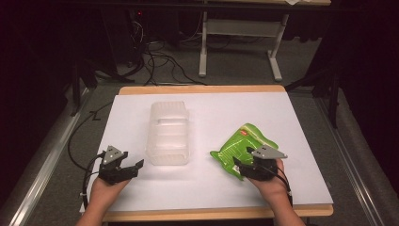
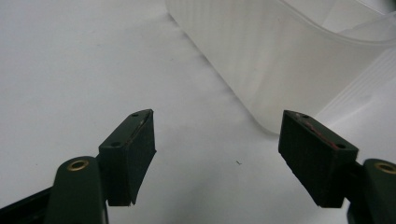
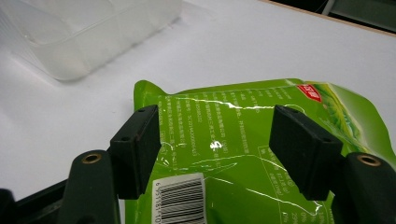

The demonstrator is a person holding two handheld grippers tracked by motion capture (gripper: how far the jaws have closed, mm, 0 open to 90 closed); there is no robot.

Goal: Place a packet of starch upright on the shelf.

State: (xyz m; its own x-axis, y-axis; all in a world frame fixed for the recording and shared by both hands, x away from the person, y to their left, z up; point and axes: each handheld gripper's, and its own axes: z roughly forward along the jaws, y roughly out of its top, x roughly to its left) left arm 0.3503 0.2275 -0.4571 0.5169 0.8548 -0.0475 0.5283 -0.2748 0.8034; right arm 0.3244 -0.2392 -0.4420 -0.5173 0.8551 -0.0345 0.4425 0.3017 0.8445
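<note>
Left gripper (image 1: pixel 123 165): jaws wide apart, holding nothing, left of clear tub (image 1: pixel 168 133). Right gripper (image 1: pixel 253 165): jaws spread over green pouch (image 1: pixel 242 143), not clamped, on desk (image 1: pixel 291 155).

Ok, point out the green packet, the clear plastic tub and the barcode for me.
green packet (image 1: pixel 240 146), high view, on its flat printed face.
clear plastic tub (image 1: pixel 168 134), high view, on the middle of its ribbed body.
barcode (image 3: pixel 180 198), right gripper view, on the white label at the packet's near end.

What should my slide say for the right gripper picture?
Open right gripper poised over a green packet beside a clear tub.
</note>
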